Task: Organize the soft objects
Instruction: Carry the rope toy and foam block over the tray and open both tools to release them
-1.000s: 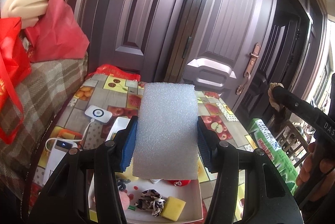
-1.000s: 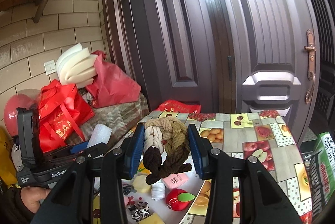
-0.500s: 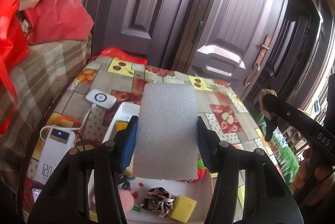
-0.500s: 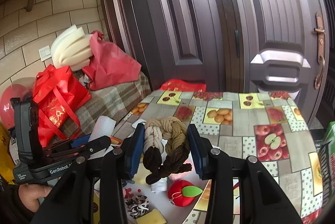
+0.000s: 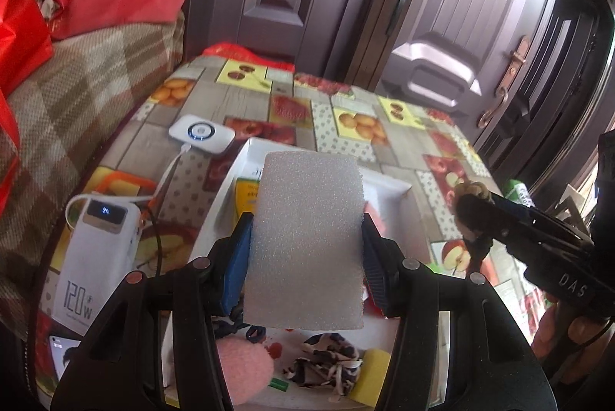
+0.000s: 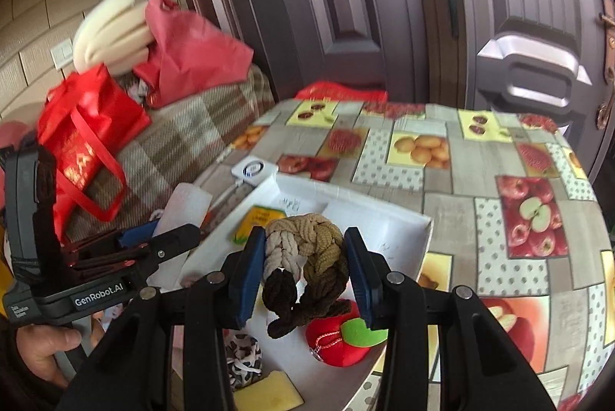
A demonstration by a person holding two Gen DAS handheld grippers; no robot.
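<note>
Above white tray point(image 5: 388, 182), foam sheet point(image 5: 305, 242) upright lengthwise

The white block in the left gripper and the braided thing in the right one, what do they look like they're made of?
The white block looks like soft foam: matte, finely pebbled, with slightly rounded corners, held by the left gripper. The braided thing in the right gripper looks like woven cord, probably cotton or similar, plaited in grey, tan and dark brown strands.

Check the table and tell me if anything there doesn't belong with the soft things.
Two hard electronics sit left of the white tray: a white power bank cabled to a small white device.
</note>
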